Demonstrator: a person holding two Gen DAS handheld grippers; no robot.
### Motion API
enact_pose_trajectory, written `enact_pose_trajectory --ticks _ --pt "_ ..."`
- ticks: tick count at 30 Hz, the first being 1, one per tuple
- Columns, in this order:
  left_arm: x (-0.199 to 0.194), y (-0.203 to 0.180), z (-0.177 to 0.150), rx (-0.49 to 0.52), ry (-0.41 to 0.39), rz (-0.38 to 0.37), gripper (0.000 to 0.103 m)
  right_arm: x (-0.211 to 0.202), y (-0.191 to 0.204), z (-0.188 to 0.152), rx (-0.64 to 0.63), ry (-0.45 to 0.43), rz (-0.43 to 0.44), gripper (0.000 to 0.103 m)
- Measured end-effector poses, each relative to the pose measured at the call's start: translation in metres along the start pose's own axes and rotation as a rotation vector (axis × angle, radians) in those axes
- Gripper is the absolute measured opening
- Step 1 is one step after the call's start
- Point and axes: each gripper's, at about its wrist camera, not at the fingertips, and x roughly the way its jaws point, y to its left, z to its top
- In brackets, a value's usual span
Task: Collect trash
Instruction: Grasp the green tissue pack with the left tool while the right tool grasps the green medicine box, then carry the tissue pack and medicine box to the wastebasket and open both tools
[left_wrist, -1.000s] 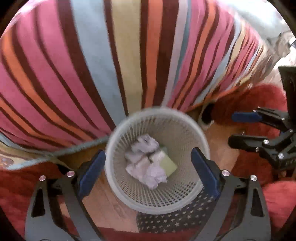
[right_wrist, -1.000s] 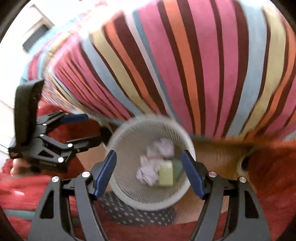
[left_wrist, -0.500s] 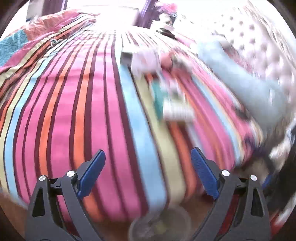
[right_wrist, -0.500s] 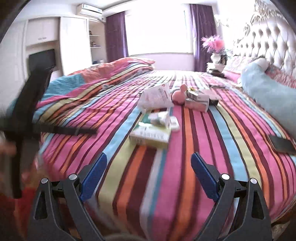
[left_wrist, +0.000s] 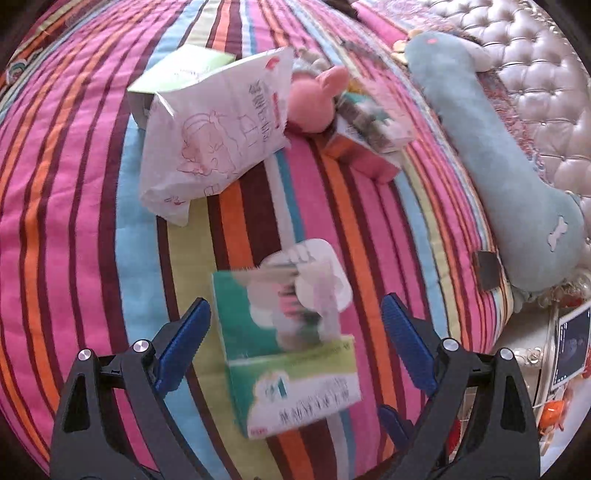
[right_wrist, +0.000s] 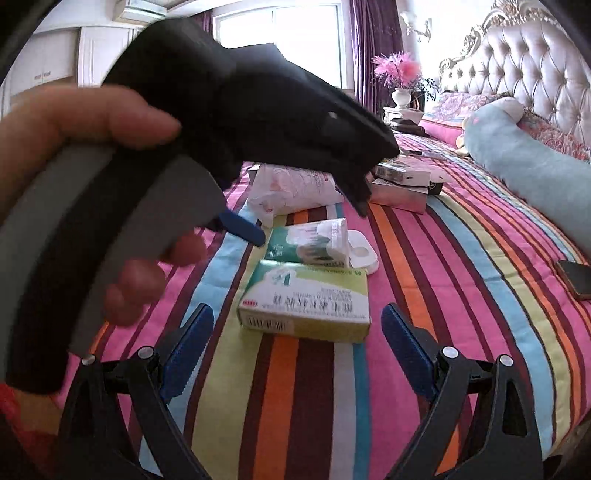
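Note:
A green and white medicine box (left_wrist: 291, 373) (right_wrist: 306, 302) lies on the striped bedspread (left_wrist: 74, 221). A green wrapper packet (left_wrist: 295, 295) (right_wrist: 314, 242) and a white plastic lid (right_wrist: 364, 251) lie on and beside it. My left gripper (left_wrist: 295, 343) is open, hovering just above the box with its jaws on either side. My right gripper (right_wrist: 297, 343) is open and empty, just short of the box. The left gripper's body and the hand holding it (right_wrist: 122, 177) fill the left of the right wrist view. A white printed bag (left_wrist: 218, 133) (right_wrist: 295, 188) lies farther back.
Farther back lie a pink plush toy (left_wrist: 317, 99), small boxes (left_wrist: 365, 144) (right_wrist: 400, 184) and a pale green box (left_wrist: 177, 74). A long blue plush pillow (left_wrist: 509, 166) lies along the tufted headboard (right_wrist: 524, 74). A dark phone (right_wrist: 576, 277) lies near the bed's right edge.
Both grippers rose from over the white mesh bin on the floor and swung up over the bed. The left one moved in over the green box. Both stayed open.

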Motion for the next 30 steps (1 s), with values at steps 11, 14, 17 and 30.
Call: enact_pose_trajectory --ticks 11,14,17,30 --pt "0.032 0.011 0.012 -0.006 0.024 0.024 0.070 0.025 -0.013 0.007 0.033 0.075 0.022 0.084" --pt "0.016 0.016 0.003 0.006 -0.016 0.019 0.067 0.017 -0.024 0.005 0.043 0.066 0.019 0.084" --pt "0.011 0.026 0.000 -0.013 -0.030 -0.014 0.067 0.007 -0.035 0.003 0.038 0.058 0.005 0.084" --pt "-0.089 0.055 -0.106 0.139 -0.259 0.025 0.067 -0.106 -0.132 -0.011 0.134 -0.030 0.059 0.084"
